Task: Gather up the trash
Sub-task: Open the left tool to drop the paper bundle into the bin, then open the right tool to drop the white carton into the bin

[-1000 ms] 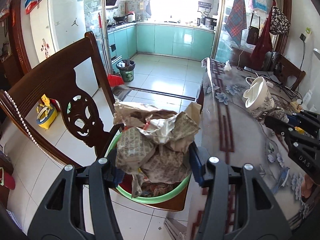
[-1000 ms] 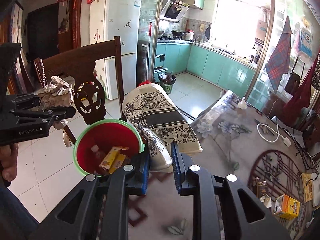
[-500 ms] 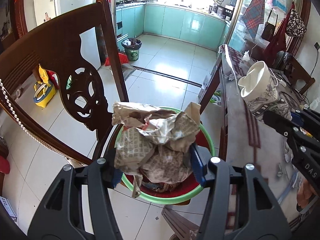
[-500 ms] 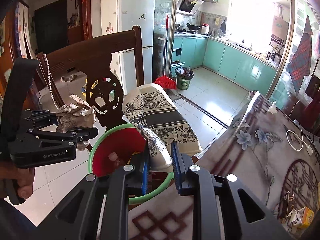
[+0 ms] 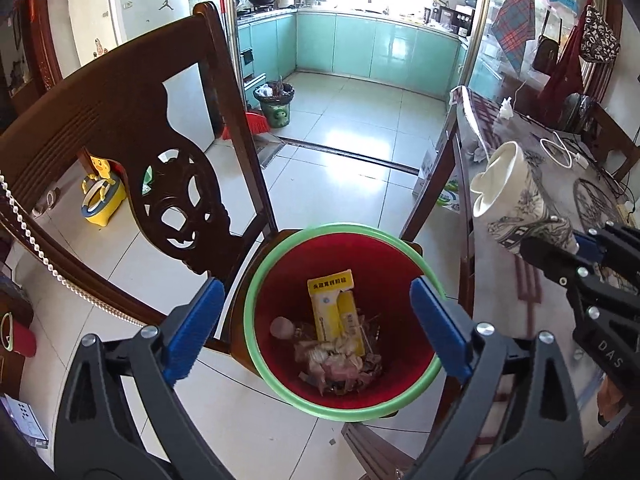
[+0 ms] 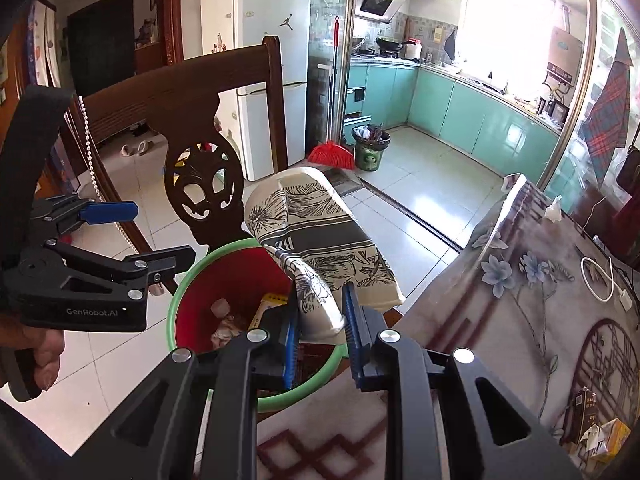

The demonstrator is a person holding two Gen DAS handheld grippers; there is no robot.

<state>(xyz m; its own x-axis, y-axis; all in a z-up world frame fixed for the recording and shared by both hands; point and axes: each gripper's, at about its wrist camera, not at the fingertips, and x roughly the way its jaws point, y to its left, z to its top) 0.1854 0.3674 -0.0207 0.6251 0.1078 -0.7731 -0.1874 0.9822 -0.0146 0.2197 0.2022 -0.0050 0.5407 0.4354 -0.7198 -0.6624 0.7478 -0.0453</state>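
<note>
— Why is the left gripper (image 5: 316, 328) hanging right over the bin (image 5: 344, 410) on the chair (image 5: 120, 128)?
— So rubbish lands inside; its jaws are opening with nothing between them.
— And the right gripper (image 6: 320, 330)?
— Pinching a crumpled paper cup (image 6: 316, 236) above the bin's rim, just off the bench (image 6: 516, 304) corner, likely next to drop.

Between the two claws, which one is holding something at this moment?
The right claw: it is shut on the crushed patterned paper cup. The left claw is opening with nothing between its pads, over the red bin.
</note>
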